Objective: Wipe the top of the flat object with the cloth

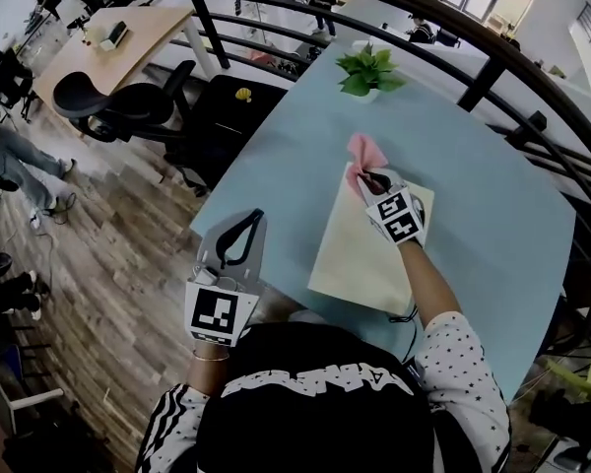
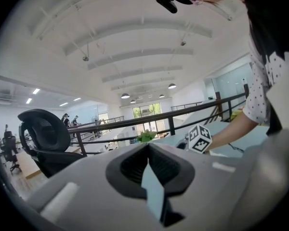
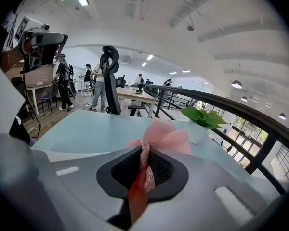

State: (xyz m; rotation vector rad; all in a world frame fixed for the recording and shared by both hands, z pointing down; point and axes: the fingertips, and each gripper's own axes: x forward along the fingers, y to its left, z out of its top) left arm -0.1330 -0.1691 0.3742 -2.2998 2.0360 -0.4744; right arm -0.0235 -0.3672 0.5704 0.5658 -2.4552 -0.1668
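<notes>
A cream flat board (image 1: 364, 249) lies on the light blue table (image 1: 483, 195). At the board's far edge my right gripper (image 1: 367, 177) is shut on a pink cloth (image 1: 362, 154), which bunches out past the jaws onto the table. The right gripper view shows the cloth (image 3: 166, 134) pinched between the closed jaws of the right gripper (image 3: 145, 150). My left gripper (image 1: 255, 216) hovers at the table's near left corner, away from the board, shut and holding nothing. Its closed jaws show in the left gripper view (image 2: 148, 147), which also catches the right gripper's marker cube (image 2: 200, 138).
A small potted plant (image 1: 370, 70) stands at the table's far end, beyond the cloth. A black railing (image 1: 492, 67) curves along the far and right sides. A black office chair (image 1: 128, 101) and dark cabinet (image 1: 227, 116) stand left of the table on the wooden floor.
</notes>
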